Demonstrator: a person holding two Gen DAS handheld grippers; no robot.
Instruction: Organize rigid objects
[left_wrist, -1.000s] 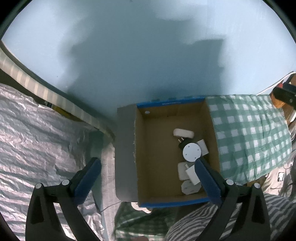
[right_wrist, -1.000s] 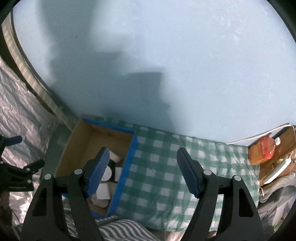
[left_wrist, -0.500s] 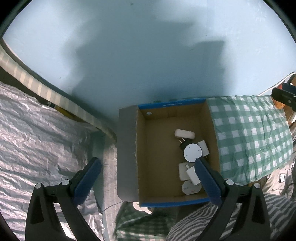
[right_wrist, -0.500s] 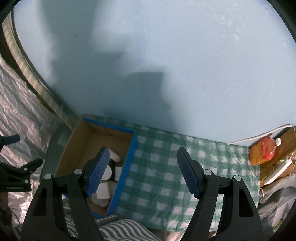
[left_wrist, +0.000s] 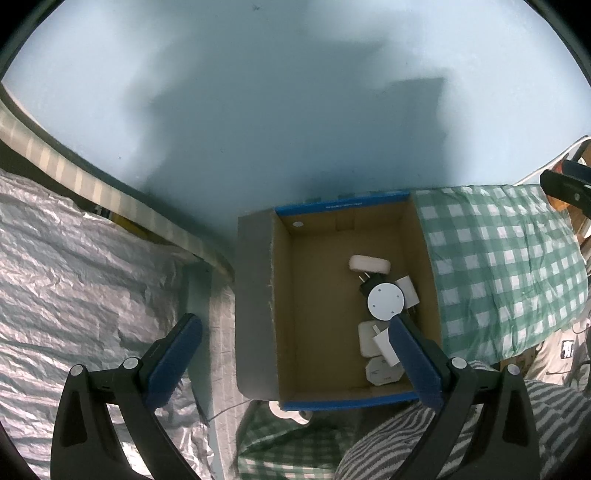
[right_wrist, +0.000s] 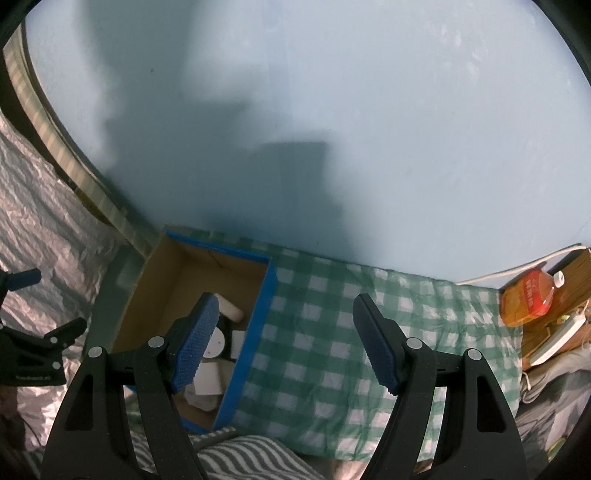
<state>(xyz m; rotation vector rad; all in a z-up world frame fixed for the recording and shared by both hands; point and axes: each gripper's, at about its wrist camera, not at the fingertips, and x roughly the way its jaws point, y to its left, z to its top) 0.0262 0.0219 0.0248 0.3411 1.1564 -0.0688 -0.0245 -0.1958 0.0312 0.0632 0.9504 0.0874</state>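
Nearest the lens in both wrist views: grey-and-white striped fabric (left_wrist: 424, 439) at 6 o'clock, just under the gripper frames.

Left gripper (left_wrist: 295, 354): black frame, blue ribbed pads, jaws spread wide, nothing between them. Its left pad lies over crinkled silver foil sheeting (left_wrist: 74, 277) at 8 o'clock; its right pad overlaps the near right corner of the box as seen from this camera. Contact with the box contents cannot be judged.

Right gripper (right_wrist: 284, 343): same build, jaws apart and empty. Left pad appears over the box opening, right pad over the cloth.

Open brown cardboard box with blue rim (left_wrist: 325, 295): sits at centre in the left wrist view, at 8 o'clock in the right wrist view. It rests at the left edge of a green-and-white checked cloth (right_wrist: 332, 343).

Contents, all clustered along the box's right wall:
- round white disc with black plug body (left_wrist: 386, 301), on top of the pile
- white oblong charger (left_wrist: 369, 264), toward the far wall
- several white square power adapters (left_wrist: 369, 339), toward the near wall

The left half of the box floor is bare cardboard.

At 3 o'clock in the right wrist view: orange plastic bottle with white cap (right_wrist: 528, 295), lying on its side, well apart from the box, past the cloth's right end.

Farthest: pale blue wall (right_wrist: 369, 129), filling the upper half of both views.
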